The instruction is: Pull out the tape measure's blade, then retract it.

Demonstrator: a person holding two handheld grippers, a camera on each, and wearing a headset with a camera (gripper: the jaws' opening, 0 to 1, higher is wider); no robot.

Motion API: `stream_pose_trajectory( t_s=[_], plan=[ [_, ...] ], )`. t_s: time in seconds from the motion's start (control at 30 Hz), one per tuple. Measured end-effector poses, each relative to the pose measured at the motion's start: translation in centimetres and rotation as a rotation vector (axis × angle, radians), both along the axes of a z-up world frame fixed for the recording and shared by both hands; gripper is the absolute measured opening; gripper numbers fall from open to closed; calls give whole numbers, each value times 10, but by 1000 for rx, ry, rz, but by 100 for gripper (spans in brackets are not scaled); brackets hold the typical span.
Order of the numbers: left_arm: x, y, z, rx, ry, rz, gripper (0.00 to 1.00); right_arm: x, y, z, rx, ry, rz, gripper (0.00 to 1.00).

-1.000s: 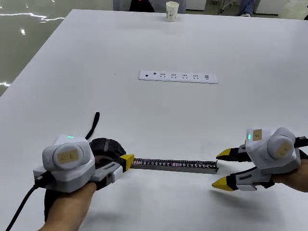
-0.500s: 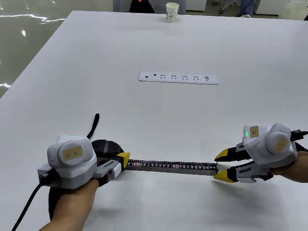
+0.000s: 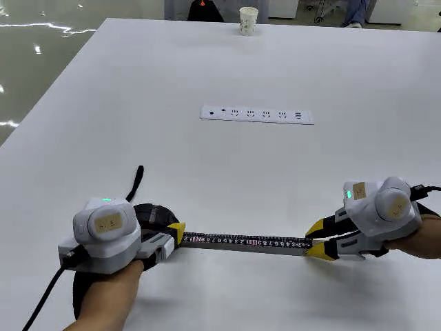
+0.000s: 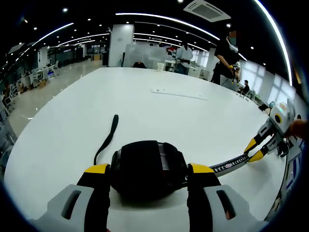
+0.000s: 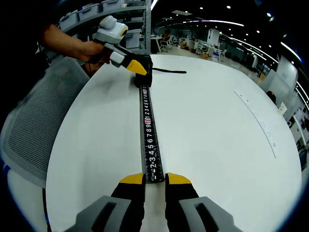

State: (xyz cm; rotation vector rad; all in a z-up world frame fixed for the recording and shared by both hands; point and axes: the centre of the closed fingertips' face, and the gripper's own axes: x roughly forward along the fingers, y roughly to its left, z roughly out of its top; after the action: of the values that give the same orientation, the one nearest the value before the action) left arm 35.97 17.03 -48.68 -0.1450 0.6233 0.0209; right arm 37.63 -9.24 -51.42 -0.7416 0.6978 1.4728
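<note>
Tape measure point(image 3: 153, 215), a black round case, sits close to the near edge of a white table point(image 3: 310, 165), toward its left near corner, clamped between the two yellow-tipped jaws of the left gripper point(image 4: 148, 169), which press on opposite sides of the case. A hand point(image 3: 103, 300) grips that tool from below, and a dark cable point(image 3: 45, 303) trails from it off the near edge. The tape measure's black strap point(image 3: 136, 183) lies flat on the tabletop, pointing toward the far edge.

Its blade point(image 3: 241, 241) is drawn out and runs flat along the surface, roughly parallel to the near edge, toward the right side of the table. In the right gripper view the printed numbers run from the blade's free end back to the case. That free end sits between the tips of the right gripper point(image 3: 313, 240), whose jaws have closed in to a narrow gap and meet the blade's two edges.

A white power strip point(image 3: 256, 114) lies mid-table, well apart from both tools, and a paper cup point(image 3: 248, 20) stands upright at the far edge. A grey mesh chair point(image 5: 34, 125) shows beside the table in the right gripper view.
</note>
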Motion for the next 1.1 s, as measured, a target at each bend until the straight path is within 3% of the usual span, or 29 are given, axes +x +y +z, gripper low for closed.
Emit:
stream_pose_trajectory(
  t_s=[1.1],
  plan=[
    [2,-1,-6,11,48,34,62,-2,-2,-4,8,20,-24,10]
  ],
)
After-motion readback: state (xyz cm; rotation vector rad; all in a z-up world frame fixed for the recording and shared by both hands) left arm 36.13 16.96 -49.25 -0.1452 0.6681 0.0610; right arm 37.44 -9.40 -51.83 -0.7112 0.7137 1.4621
